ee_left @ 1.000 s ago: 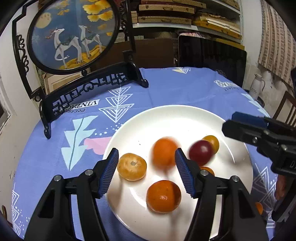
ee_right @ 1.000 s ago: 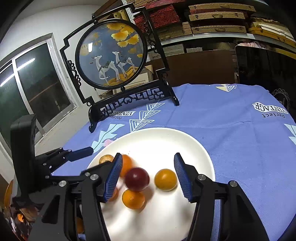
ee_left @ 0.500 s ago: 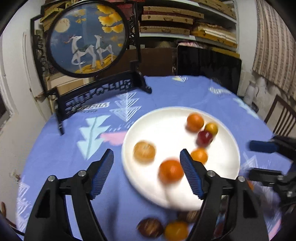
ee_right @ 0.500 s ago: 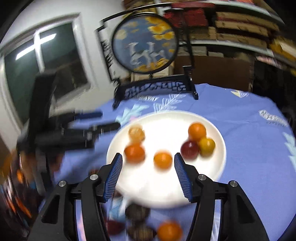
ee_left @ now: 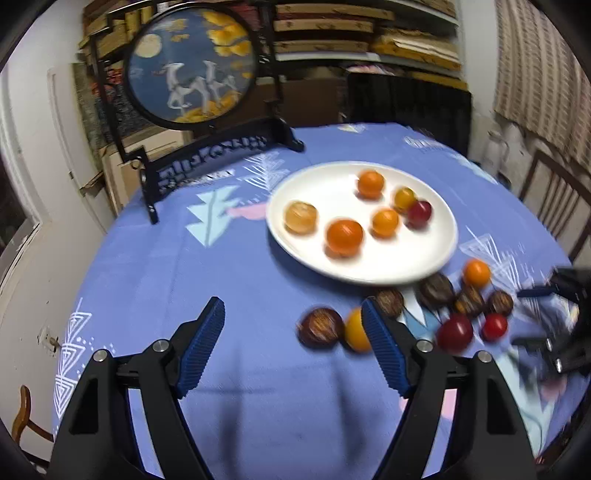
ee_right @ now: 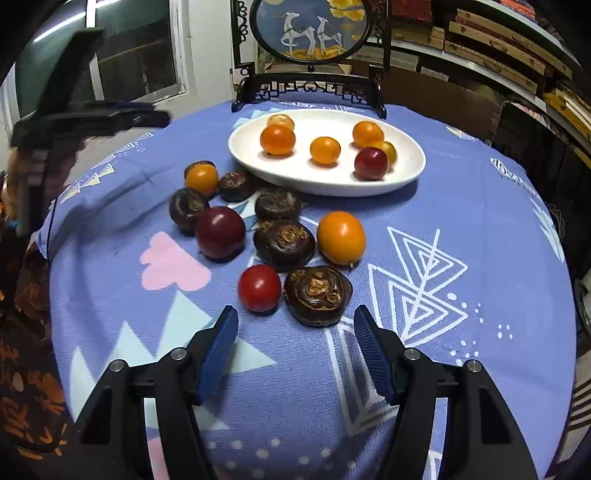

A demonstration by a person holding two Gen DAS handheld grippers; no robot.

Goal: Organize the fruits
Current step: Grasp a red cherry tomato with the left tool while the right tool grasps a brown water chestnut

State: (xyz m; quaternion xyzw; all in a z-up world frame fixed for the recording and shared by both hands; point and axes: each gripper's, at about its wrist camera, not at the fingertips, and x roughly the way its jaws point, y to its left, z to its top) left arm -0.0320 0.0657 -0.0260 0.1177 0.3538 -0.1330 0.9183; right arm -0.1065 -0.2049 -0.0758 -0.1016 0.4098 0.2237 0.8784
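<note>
A white plate (ee_left: 369, 266) (ee_right: 406, 166) holds several orange fruits and one dark red fruit (ee_right: 371, 163). On the blue cloth in front of it lie several dark brown water chestnuts (ee_right: 317, 290), orange fruits (ee_right: 341, 237) and red fruits (ee_right: 259, 287). My left gripper (ee_left: 293, 347) is open and empty above the cloth, a brown chestnut (ee_left: 320, 326) just past its right finger. My right gripper (ee_right: 293, 350) is open and empty, just short of the nearest chestnut and red fruit. Each gripper shows in the other's view: the right one (ee_left: 554, 325) and the left one (ee_right: 92, 118).
A round painted screen on a black stand (ee_left: 192, 92) (ee_right: 310, 33) stands at the table's far side behind the plate. The round table has a blue patterned cloth (ee_right: 461, 258). Shelves, a dark chair back (ee_left: 406, 103) and a window (ee_right: 122, 62) surround it.
Both grippers have pulled back and up from over the plate. The loose fruits and chestnuts in front of the plate have come into view. Both stay open.
</note>
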